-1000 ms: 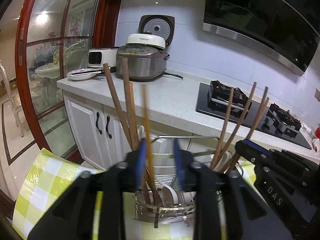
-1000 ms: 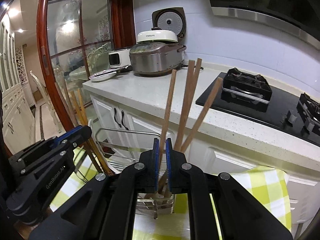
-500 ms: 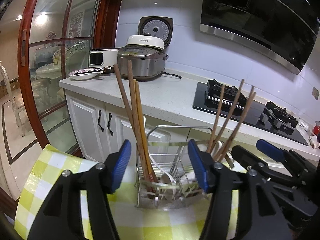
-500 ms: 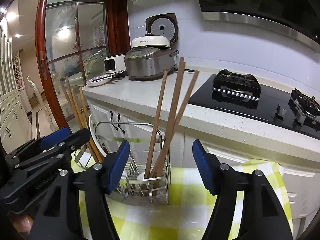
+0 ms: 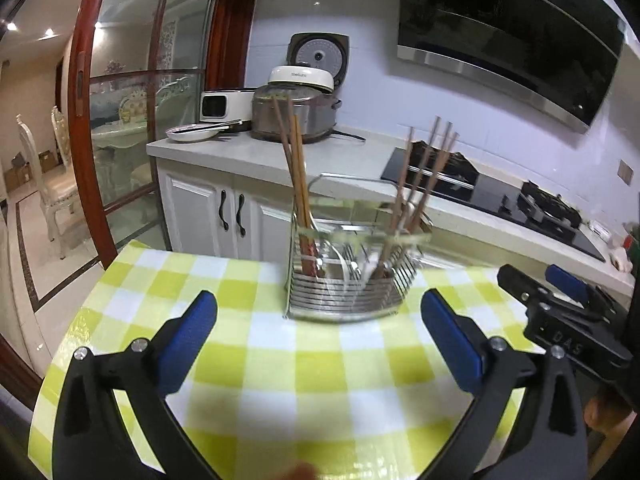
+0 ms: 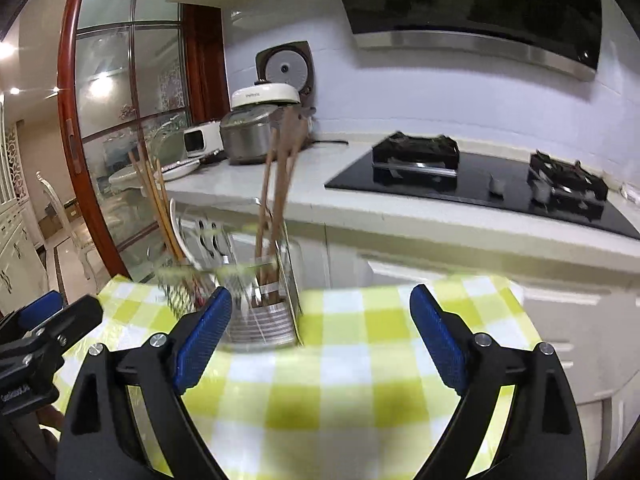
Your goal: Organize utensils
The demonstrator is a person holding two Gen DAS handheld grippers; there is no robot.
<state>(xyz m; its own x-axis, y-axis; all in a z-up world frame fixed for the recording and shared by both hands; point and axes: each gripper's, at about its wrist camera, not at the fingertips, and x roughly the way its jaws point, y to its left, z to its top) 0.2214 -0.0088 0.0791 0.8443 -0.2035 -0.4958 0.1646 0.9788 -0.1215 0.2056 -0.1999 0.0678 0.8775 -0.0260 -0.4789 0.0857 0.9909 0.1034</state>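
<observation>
Nearest to you, your left gripper [image 5: 319,322] has its black arms and blue, ribbed pads spread wide, with nothing between them. Your right gripper [image 6: 321,320] is spread just as wide and holds nothing either. Both hang over the table, above a glossy tablecloth [image 5: 248,344] checked in yellow-green and white.

Beyond the pads, near the table's far edge, stands the utensil rack [image 5: 346,276], a shiny metal wire basket with horizontal ribs and a looped wire handle rising at the back. In its left compartment a bundle of straight wooden chopsticks [image 5: 294,172] stands on end, long axis close to vertical, tips leaning slightly left. In its right compartment a second bundle of darker wooden chopsticks [image 5: 420,184] also stands on end, fanning upward and to the right. Between the two bundles you can make out pale rounded utensils, too blurred to name.

Farther off is a speckled white countertop [image 5: 352,156] over white cabinet doors with black handles. On it sit a steel rice cooker [image 5: 294,114] with its white lid raised and a black glass gas hob [image 6: 480,180]. Above hangs a dark range hood [image 5: 508,32].
</observation>
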